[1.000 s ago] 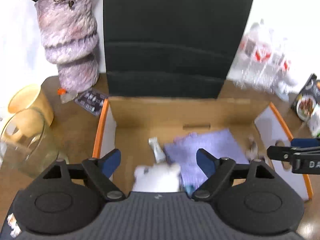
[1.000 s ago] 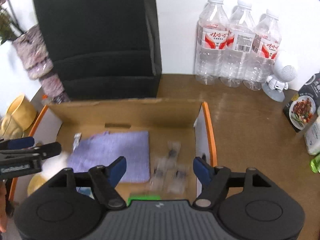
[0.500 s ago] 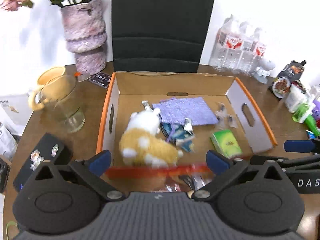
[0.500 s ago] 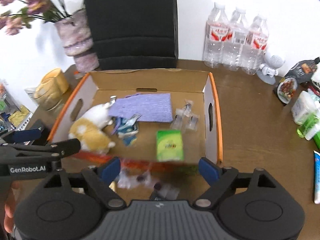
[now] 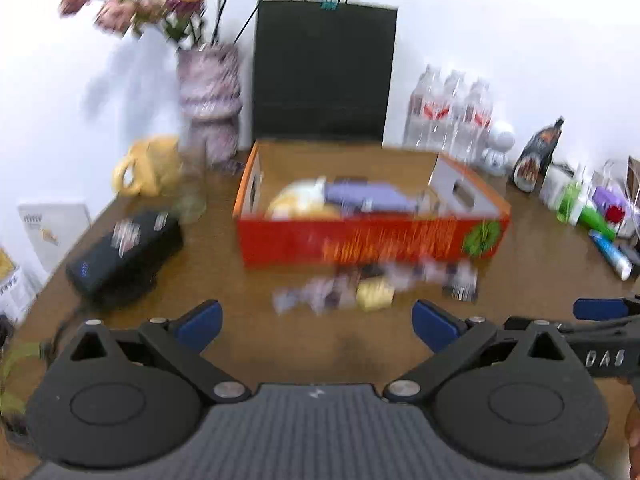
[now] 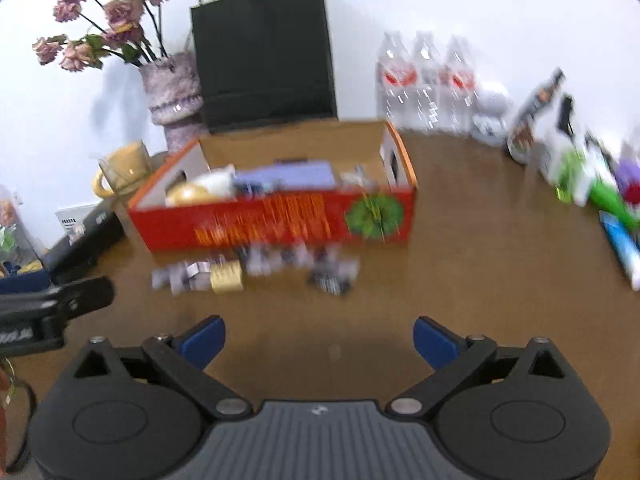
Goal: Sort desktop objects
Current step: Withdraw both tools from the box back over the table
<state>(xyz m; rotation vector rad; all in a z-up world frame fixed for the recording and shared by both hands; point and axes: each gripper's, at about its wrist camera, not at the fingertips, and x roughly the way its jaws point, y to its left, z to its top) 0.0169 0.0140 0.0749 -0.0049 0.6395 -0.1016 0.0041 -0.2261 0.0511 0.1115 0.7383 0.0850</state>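
Red box [image 5: 372, 240], filled, mid-frame on table [image 5: 240, 344]; loose packets [image 6: 256, 268] before it. Left gripper [image 5: 316, 322] fingers wide, empty; right gripper [image 6: 318, 340] opening, empty. Only right view shows the blue tray [image 6: 20, 276], left edge.

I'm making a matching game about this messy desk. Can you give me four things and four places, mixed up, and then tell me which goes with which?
Things:
1. black paper bag
2. water bottles
3. yellow mug
4. small packets

Places:
A. on the table in front of the box's red side
B. left of the cardboard box, below the flower vase
C. standing against the wall behind the box
D. in a row against the wall, right of the bag

Pairs: 1-C, 2-D, 3-B, 4-A
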